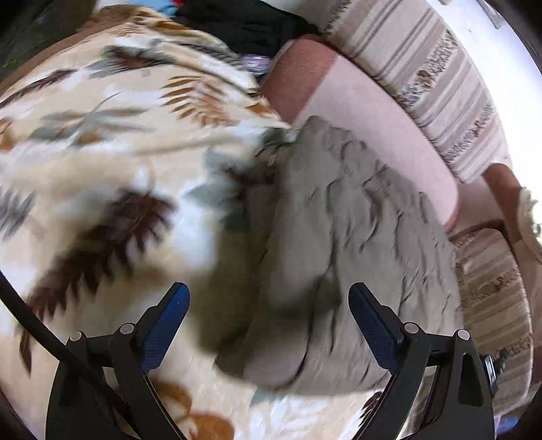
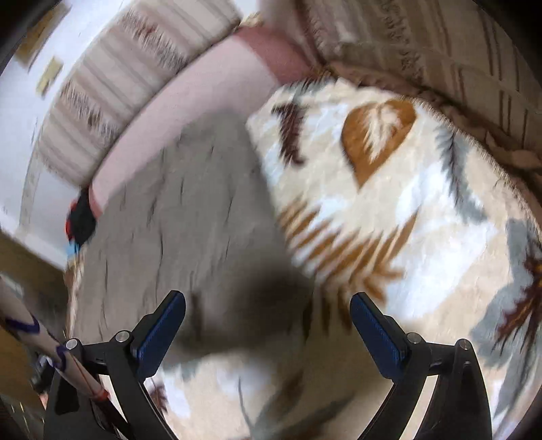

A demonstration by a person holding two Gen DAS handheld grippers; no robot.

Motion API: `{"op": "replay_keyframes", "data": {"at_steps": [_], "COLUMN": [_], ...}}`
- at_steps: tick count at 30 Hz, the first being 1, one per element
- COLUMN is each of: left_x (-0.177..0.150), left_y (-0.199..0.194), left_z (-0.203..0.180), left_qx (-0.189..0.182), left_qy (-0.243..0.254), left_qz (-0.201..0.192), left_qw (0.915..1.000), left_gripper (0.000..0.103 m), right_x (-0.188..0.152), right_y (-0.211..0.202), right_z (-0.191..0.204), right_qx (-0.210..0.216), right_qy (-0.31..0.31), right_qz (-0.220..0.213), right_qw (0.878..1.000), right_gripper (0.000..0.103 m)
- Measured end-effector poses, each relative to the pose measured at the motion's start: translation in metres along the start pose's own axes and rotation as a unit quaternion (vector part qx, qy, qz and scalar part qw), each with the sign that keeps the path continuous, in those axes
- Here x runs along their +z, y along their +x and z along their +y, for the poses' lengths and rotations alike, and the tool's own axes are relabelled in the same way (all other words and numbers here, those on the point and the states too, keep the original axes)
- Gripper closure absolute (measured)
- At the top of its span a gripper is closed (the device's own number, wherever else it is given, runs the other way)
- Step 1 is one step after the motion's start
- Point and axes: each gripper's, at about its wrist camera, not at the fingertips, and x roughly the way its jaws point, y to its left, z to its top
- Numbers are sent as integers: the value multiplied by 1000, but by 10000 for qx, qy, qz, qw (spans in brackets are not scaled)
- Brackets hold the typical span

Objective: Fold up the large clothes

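A grey-green garment (image 1: 338,243) lies crumpled and partly folded on a cream blanket with a leaf print (image 1: 111,142). My left gripper (image 1: 269,314) is open and empty, just above the garment's near edge. In the right wrist view the same garment (image 2: 189,216) spreads flat to the left, on the blanket (image 2: 389,210). My right gripper (image 2: 267,321) is open and empty, over the garment's near right corner, where a dark shadow falls. Both views are motion-blurred.
A pink cushion (image 1: 366,111) and a striped sofa back (image 1: 437,78) run behind the garment. Dark clothes (image 1: 244,23) are piled at the far end. In the right wrist view a striped cushion (image 2: 440,50) borders the blanket and a dark item (image 2: 81,220) lies left.
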Motion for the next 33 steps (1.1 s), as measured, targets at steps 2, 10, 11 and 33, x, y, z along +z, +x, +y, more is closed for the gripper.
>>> {"op": "replay_keyframes", "data": {"at_steps": [2, 10, 11, 33], "left_x": [13, 24, 29, 18], "left_y": [21, 99, 100, 13], "left_z": [-4, -24, -26, -79], "left_qx": [-290, -1088, -1082, 852], "left_qy": [171, 403, 396, 1044], "left_qz": [300, 1254, 1196, -103], "left_qw": [9990, 9853, 9861, 9908], "left_gripper": [8, 12, 18, 9], "right_x": [22, 56, 62, 61], "right_y": [11, 117, 123, 8], "right_z": [1, 21, 26, 101], "right_qx": [60, 1248, 1334, -1049], "right_qy": [-24, 18, 103, -1581], "right_qz": [78, 1550, 1548, -610], "right_qw": [9999, 9800, 9789, 9799], "right_gripper": [3, 38, 39, 31]}}
